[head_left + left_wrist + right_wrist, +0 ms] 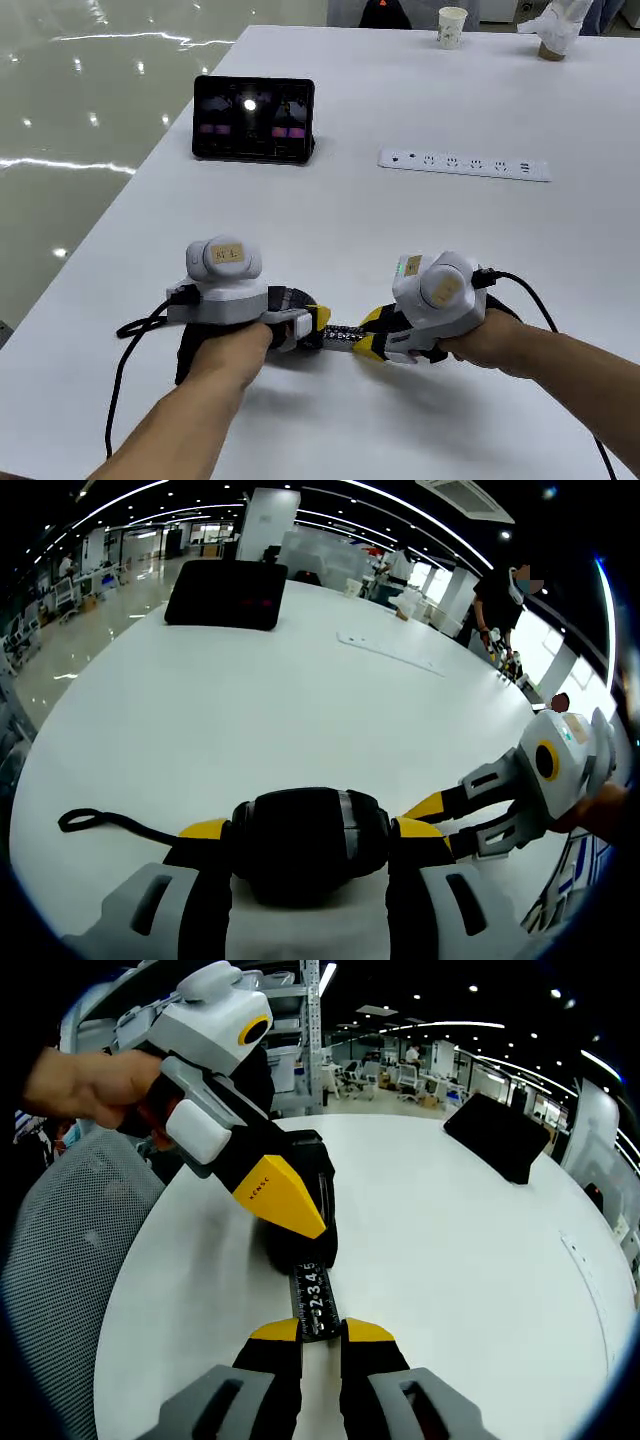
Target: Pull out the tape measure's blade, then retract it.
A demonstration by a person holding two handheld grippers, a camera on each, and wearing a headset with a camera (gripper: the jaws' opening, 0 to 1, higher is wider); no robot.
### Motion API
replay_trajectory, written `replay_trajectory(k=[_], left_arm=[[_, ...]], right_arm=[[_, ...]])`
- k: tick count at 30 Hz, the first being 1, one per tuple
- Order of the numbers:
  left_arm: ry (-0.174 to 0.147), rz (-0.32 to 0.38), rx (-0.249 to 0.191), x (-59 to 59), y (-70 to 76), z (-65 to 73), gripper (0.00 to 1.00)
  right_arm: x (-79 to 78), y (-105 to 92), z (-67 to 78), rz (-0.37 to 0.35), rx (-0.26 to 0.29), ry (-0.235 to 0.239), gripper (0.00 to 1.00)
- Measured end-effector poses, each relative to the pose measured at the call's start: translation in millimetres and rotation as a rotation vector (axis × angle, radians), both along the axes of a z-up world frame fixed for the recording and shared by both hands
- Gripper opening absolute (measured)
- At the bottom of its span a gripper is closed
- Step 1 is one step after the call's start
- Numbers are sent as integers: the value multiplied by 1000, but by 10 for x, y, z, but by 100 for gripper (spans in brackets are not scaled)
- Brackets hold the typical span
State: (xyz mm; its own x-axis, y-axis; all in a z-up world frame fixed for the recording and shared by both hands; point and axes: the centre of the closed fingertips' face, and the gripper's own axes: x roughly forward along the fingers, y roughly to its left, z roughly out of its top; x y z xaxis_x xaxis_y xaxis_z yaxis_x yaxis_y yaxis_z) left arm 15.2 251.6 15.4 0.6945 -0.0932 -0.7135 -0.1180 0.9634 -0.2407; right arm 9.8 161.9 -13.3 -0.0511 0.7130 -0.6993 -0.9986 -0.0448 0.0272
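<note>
2, 3, 4, 5 on blade (316, 1303)

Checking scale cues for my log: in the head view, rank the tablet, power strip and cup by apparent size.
1. Tablet, largest.
2. Power strip, longer but much thinner.
3. Cup, smallest, though it stands farthest away, so its true size is unsure.

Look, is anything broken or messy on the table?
Nothing stands out. The left gripper clamps the tape measure, and the right gripper pinches its blade, which runs straight between them. The tablet and power strip sit tidy.
</note>
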Motion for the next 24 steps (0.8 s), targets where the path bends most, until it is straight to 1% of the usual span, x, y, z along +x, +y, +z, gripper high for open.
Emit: replay_trajectory(k=[18, 24], left_arm=[[-2, 3, -8, -9, -12, 10, 57], [-3, 5, -12, -3, -4, 3, 57]], right_arm=[[-35, 187, -3, 21, 11, 6, 11], [-53, 269, -6, 37, 10, -2, 11]])
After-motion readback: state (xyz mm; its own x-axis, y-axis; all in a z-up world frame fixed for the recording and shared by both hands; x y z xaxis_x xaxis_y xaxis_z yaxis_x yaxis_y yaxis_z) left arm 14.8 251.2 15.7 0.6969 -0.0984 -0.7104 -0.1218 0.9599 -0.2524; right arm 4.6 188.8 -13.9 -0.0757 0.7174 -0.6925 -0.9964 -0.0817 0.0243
